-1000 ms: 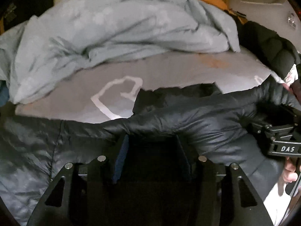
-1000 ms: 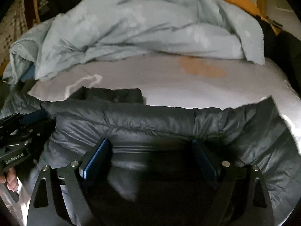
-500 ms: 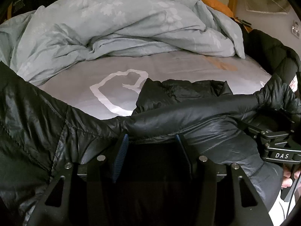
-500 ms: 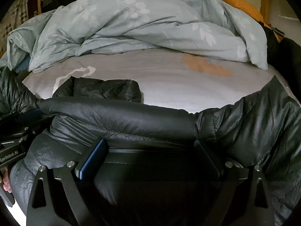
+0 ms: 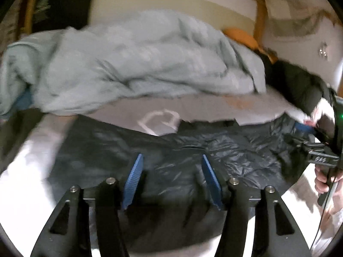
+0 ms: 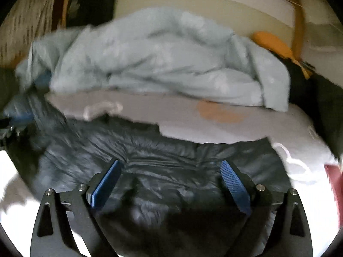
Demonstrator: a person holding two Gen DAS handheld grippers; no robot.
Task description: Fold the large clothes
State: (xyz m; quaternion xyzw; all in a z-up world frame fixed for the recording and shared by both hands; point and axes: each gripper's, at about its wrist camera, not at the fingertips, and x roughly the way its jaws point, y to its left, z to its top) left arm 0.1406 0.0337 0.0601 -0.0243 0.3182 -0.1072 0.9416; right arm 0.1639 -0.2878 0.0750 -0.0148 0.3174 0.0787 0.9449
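A black puffer jacket [image 5: 171, 150] lies spread flat across the near part of the bed, also in the right wrist view [image 6: 171, 171]. My left gripper [image 5: 171, 165] is open above the jacket, its blue pads [image 5: 134, 175] apart with nothing between them. My right gripper [image 6: 169, 169] is open too, above the jacket's right half, pads [image 6: 233, 182] wide apart. The right gripper also shows at the right edge of the left wrist view [image 5: 317, 156], held by a hand. Both views are motion-blurred.
A crumpled pale blue duvet [image 5: 139, 68] is heaped across the far side of the grey sheet [image 6: 193, 115]. An orange pillow [image 6: 272, 42] and another black garment [image 5: 300, 85] lie at the far right. A wooden headboard frame and wall are behind.
Both grippers held the jacket's folded edge lifted before. Now they have let go, opened and drawn back and up, and the jacket lies flat on the bed.
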